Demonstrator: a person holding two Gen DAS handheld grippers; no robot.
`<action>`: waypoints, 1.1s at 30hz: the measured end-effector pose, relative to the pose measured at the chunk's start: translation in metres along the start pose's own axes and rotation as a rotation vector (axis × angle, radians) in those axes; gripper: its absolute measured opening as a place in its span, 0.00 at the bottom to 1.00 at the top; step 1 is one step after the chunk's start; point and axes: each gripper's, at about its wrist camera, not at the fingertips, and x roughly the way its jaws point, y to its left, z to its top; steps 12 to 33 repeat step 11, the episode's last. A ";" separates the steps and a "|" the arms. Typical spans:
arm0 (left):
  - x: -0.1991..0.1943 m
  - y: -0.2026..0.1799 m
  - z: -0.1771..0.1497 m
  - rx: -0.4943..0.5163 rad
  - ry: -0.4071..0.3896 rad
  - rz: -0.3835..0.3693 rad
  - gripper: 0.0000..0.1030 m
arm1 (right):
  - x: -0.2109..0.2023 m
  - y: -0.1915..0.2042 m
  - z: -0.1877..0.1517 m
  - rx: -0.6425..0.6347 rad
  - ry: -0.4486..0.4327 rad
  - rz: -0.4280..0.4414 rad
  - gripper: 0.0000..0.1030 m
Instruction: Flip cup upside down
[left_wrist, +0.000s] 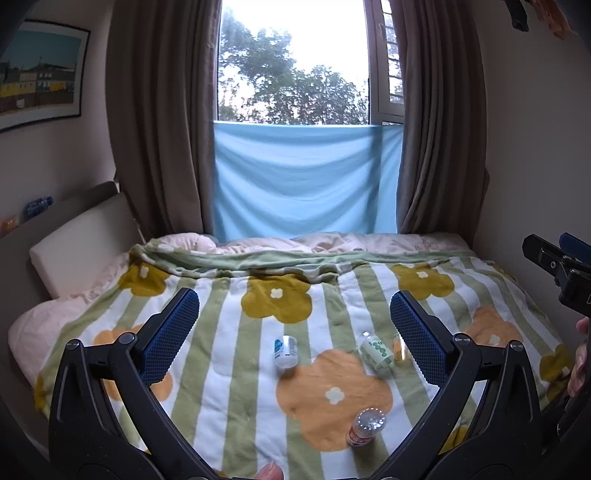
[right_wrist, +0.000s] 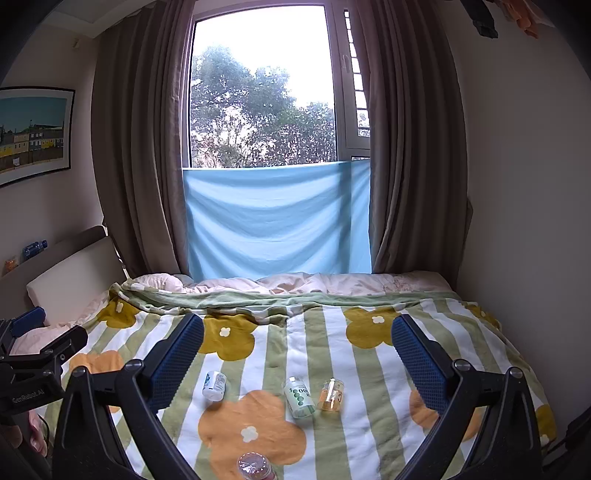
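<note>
Both grippers' fingers (left_wrist: 168, 332) spread wide (level) above the blanket (left_wrist: 229, 387).

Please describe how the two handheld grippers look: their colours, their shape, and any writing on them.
Both grippers, left gripper and right gripper, have glossy black plastic arms with round silver bolts. Their fingers carry dark blue pads with a fine dotted texture. The left one's body shows white lettering "GenRobot.AI" in the right wrist view. No cables are clearly visible.

Two side-by-side wrist views above the bed (left_wrist: 258, 369), facing the window (right_wrist: 262, 92).
</note>
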 end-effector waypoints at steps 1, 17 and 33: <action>-0.001 0.000 -0.001 0.001 -0.004 0.007 1.00 | 0.000 0.001 0.000 0.000 -0.001 0.000 0.99; -0.005 -0.005 -0.002 0.010 -0.037 0.054 1.00 | -0.001 0.002 -0.001 -0.001 0.000 -0.001 0.99; -0.005 -0.005 -0.002 0.010 -0.037 0.054 1.00 | -0.001 0.002 -0.001 -0.001 0.000 -0.001 0.99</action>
